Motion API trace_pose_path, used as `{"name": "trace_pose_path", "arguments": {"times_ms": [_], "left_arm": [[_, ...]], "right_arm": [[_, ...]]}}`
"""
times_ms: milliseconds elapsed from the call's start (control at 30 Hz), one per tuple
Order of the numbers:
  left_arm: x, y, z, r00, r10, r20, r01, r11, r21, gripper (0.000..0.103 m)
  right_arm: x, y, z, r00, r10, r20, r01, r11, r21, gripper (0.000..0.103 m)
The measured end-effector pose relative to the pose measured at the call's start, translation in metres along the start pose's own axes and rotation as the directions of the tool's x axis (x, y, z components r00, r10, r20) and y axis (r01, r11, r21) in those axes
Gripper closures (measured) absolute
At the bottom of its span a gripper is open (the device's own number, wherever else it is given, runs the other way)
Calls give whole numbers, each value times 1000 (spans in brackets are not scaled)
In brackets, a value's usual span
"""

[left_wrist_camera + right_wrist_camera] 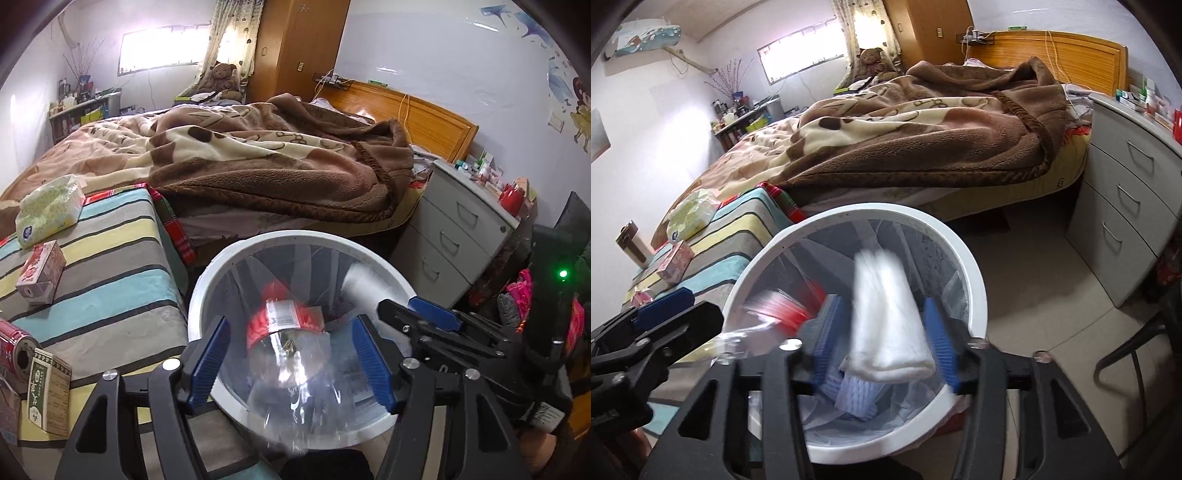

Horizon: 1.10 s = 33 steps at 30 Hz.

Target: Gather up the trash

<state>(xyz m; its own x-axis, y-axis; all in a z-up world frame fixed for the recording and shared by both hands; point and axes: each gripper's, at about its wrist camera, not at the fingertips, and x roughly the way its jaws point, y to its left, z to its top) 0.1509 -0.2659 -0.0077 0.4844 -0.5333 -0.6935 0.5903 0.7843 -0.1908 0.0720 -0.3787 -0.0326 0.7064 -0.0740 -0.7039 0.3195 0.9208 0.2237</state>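
A white round bin (pixel 201 295) (pixel 977 280) with a clear liner stands on the floor below both grippers. My left gripper (pixel 291 350) is open over it. A clear plastic bottle (pixel 288 354) with a red label is blurred between the blue pads, with gaps on both sides. My right gripper (pixel 884 336) is open above the bin's right half, and a white crumpled paper item (pixel 886 314) is blurred between its pads. In the left wrist view the right gripper (pixel 410 308) reaches in from the right beside that white item (pixel 364 284). The right wrist view catches the left gripper (pixel 679 308) and the bottle (pixel 783 310).
A striped bench (pixel 110 266) left of the bin holds a tissue pack (pixel 51 212), a small pink carton (pixel 40 273), a red can (pixel 16 349) and a green box (pixel 48 391). Behind lies a bed with a brown blanket (pixel 277 162). A grey drawer cabinet (pixel 454 236) stands right.
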Motion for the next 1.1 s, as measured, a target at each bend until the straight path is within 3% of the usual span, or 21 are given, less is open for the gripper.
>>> {"name": "trace_pose_path", "arguments": {"times_ms": [533,1100], "left_arm": [[-39,23,-6,998,36,45,-34,998,-46,32],[-93,75,-31,987,121,105,-109,988,-114,32]], "right_arm": [[-16,19,-3,998,51,44,-51,999,8,42],[-27,71,-15,988,143,65,-140,989,-54,42]]}}
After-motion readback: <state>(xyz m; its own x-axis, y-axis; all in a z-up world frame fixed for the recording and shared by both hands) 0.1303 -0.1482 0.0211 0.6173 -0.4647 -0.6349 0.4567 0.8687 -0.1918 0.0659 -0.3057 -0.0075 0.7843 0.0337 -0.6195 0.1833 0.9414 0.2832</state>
